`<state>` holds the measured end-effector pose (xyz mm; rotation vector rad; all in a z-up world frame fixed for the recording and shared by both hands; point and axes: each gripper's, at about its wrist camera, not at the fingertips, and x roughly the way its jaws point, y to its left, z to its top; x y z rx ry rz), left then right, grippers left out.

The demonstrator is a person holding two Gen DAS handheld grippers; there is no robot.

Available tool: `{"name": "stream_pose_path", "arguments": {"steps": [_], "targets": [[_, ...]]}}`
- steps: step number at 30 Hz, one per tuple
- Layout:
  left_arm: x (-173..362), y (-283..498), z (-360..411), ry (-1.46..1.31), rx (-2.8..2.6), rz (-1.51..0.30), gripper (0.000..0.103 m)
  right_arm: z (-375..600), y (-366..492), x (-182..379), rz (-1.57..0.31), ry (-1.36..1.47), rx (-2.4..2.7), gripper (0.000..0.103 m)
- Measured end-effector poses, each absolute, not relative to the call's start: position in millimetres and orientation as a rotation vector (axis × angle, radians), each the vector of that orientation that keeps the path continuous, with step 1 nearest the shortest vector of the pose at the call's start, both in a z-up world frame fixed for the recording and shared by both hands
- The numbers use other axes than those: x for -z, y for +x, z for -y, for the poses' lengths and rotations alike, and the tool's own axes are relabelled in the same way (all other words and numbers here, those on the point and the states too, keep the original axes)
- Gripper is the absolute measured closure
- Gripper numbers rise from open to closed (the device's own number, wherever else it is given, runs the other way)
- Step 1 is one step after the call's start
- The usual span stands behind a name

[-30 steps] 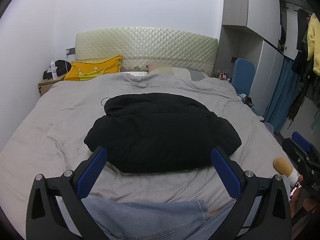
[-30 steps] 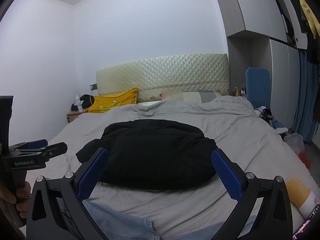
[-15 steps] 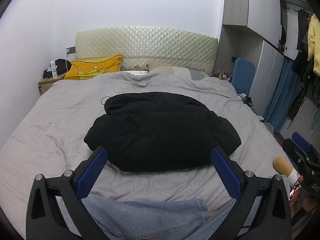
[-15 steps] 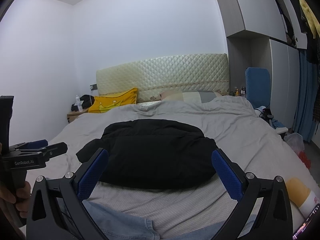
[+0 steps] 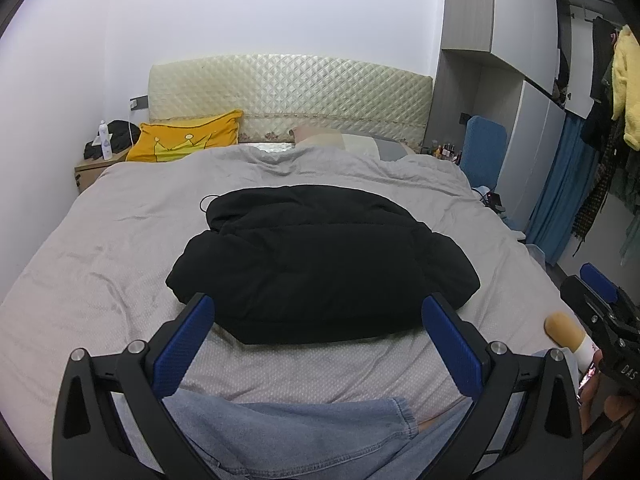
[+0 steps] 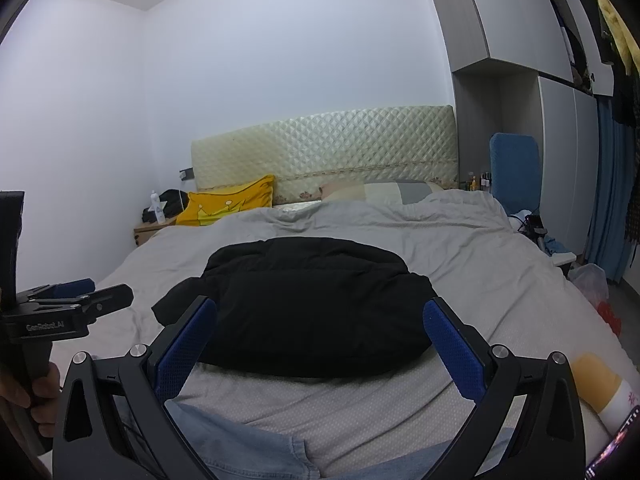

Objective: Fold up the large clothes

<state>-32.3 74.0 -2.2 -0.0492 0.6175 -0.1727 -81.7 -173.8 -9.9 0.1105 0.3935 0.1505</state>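
A black puffy jacket point(image 5: 320, 260) lies folded into a compact bundle in the middle of the grey bed point(image 5: 100, 248). It also shows in the right wrist view point(image 6: 308, 304). My left gripper point(image 5: 318, 324) is open and empty, held above the bed's near edge, just short of the jacket. My right gripper point(image 6: 320, 328) is open and empty, likewise in front of the jacket. The left gripper point(image 6: 72, 300) shows at the left of the right wrist view, and the right gripper point(image 5: 600, 312) at the right edge of the left wrist view.
Light blue jeans point(image 5: 300, 432) are at the near edge. A yellow pillow point(image 5: 188, 142) and the quilted headboard point(image 5: 288, 92) are at the far end. A nightstand point(image 5: 92, 166) stands far left. A wardrobe and hanging clothes point(image 5: 600, 160) line the right. A yellow-and-white object point(image 6: 600, 384) lies near right.
Both grippers stay open and nearly still; the views shift only slightly. The jacket has not moved.
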Motion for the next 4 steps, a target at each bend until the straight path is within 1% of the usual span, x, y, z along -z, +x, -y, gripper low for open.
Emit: {"name": "stream_pose_path", "arguments": {"steps": [4], "targets": [[2.5,-32.6,-73.2,-0.05,0.172,-0.623,0.0,174.4,-81.3,10.3,-0.395,0.109,-0.152,0.0]]}}
